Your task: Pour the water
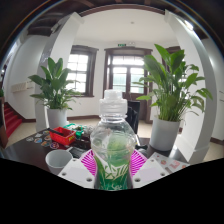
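The hand-held gripper (113,165) is clamped on the upright water bottle (113,140), cap on, above the worktop (30,150). Best keep it steady, then tilt slowly toward the white cup (58,158).

A clear plastic bottle (113,143) with a white cap and green label stands upright, water inside, clamped between the pink pads (89,161).

White walls, dark-framed windows (128,72) (daylit), two potted plants (172,85) flanking.
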Available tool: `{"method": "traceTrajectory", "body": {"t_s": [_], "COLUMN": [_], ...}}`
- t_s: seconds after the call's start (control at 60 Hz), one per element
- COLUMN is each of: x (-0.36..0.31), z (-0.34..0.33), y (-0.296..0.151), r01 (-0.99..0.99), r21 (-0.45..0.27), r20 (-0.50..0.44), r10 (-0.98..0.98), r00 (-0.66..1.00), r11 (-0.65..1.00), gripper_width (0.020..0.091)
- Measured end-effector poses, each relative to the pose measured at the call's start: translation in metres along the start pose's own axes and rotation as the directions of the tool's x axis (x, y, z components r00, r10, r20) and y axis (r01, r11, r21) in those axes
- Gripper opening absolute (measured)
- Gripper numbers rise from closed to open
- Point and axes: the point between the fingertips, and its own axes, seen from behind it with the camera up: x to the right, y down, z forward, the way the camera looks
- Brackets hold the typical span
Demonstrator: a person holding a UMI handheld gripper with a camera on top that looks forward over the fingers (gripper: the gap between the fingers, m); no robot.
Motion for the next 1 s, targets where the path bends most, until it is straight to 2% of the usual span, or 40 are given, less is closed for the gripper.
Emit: {"method": "traceTrajectory", "body": {"t_s": [0.05, 0.067, 0.083, 0.1, 0.283, 0.45, 0.533, 0.55, 0.617, 0.75, 1.0], "x": [-0.003, -0.003, -0.007, 0.001, 0.008, 0.007, 0.012, 0.008, 0.011, 0.009, 0.002], "z": [0.006, 0.007, 0.010, 0.005, 0.002, 0.001, -0.009, -0.010, -0.028, -0.090, -0.212], "y": [0.012, 0.016, 0.015, 0.015, 0.015, 0.018, 0.025, 0.021, 0.022, 0.030, 0.050], "r01": [-0.022, -0.029, -0.035, -0.038, -0.037, -0.025, -0.012, -0.011, -0.013, -0.069, -0.136], "r21": [-0.016, -0.025, -0.004, 0.014, 0.029, 0.012, -0.027, -0.029, -0.027, -0.044, -0.113], "r20": [0.006, 0.004, 0.002, -0.001, -0.034, -0.032, -0.058, -0.064, -0.078, -0.101, -0.216], "r10": [0.022, 0.029, 0.035, 0.038, 0.038, 0.025, 0.010, 0.009, 0.011, 0.064, 0.109], "r00": [1.000, 1.000, 0.999, 0.999, 0.999, 0.999, 0.998, 0.998, 0.997, 0.993, 0.970], "r11": [1.000, 0.999, 0.999, 0.999, 0.999, 1.000, 1.000, 1.000, 1.000, 0.997, 0.984], "gripper_width": [0.0385, 0.0441, 0.0391, 0.0386, 0.0392, 0.0565, 0.0737, 0.0803, 0.0843, 0.0849, 0.0856]}}
